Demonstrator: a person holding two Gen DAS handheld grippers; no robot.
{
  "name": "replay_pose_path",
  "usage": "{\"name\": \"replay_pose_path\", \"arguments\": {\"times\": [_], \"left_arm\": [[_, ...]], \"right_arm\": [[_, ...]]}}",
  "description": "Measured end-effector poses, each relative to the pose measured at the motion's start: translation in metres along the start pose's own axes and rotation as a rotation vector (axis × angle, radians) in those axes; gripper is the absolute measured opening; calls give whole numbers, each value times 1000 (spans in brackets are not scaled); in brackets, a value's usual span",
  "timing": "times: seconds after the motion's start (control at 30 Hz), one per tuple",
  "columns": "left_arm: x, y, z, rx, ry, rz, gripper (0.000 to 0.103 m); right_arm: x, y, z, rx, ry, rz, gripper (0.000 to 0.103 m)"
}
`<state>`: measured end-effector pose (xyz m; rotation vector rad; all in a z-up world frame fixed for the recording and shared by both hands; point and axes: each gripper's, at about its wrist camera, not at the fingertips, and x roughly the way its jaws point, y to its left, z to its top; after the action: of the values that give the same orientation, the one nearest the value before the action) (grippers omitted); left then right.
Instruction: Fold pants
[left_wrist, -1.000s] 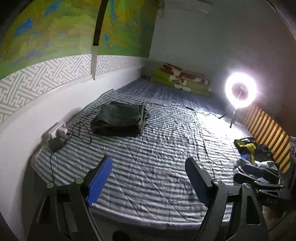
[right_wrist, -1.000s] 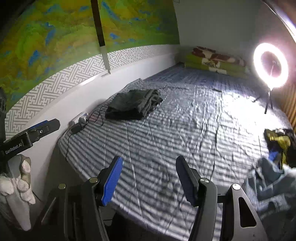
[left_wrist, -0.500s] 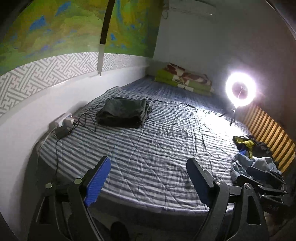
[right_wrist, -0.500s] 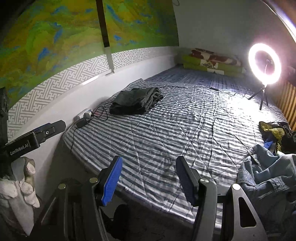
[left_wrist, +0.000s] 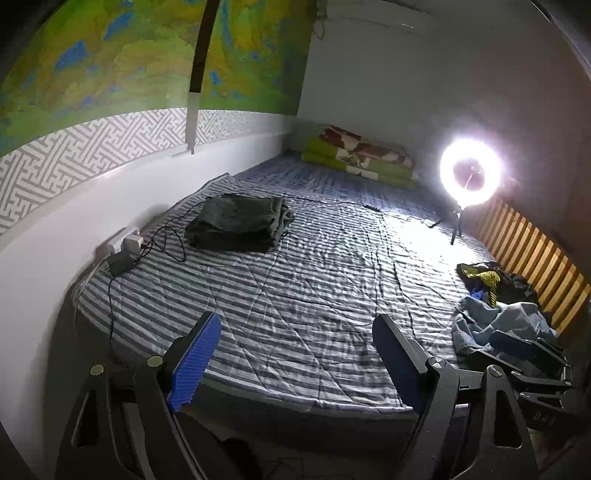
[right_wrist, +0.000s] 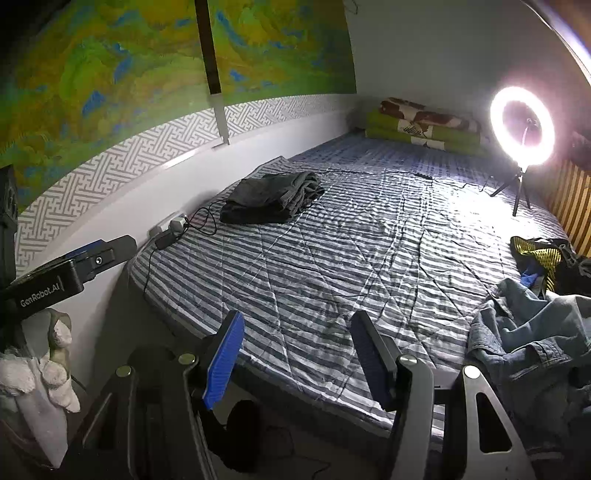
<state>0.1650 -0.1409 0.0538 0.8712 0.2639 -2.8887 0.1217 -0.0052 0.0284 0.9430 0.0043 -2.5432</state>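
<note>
One pair folded, the jeans still to do.
Dark pants (left_wrist: 238, 223) lie folded at 11 o'clock on the bed (left_wrist: 314, 295); crumpled jeans (right_wrist: 532, 332) wait at 3 o'clock; left hand-held gripper (left_wrist: 291, 360) and right hand-held gripper (right_wrist: 297, 360) gape empty.

A bed (left_wrist: 314, 295) covered by a striped sheet is seen. Folded dark pants (left_wrist: 238, 223) are laid near the wall, beside a charger (left_wrist: 120, 260) and cables. Crumpled jeans (right_wrist: 532, 332) and what may be a yellow-black garment (right_wrist: 539, 258) are heaped at the right edge. A ring light (left_wrist: 471, 173) is stood farther back, and folded bedding (left_wrist: 362, 157) is stacked at the far end.
</note>
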Motion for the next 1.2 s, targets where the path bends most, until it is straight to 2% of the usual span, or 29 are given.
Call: {"name": "replay_pose_path", "arguments": {"times": [0.53,0.83,1.07,1.2], "left_arm": [[-3,-3,-4,12,17,18,87],[21,-5,-7,20,52,-26,87],[36,0,-14,6,80,-15,87],[35,-1,-14,11,71,-9,87]], "right_arm": [[-8,-3,-8,-1,-15,15,56],[-1,-10,-4,41,-15,-11,57],[14,-8,-6,43,17,-7,57],[12,-6,-9,32,19,-1,57]]}}
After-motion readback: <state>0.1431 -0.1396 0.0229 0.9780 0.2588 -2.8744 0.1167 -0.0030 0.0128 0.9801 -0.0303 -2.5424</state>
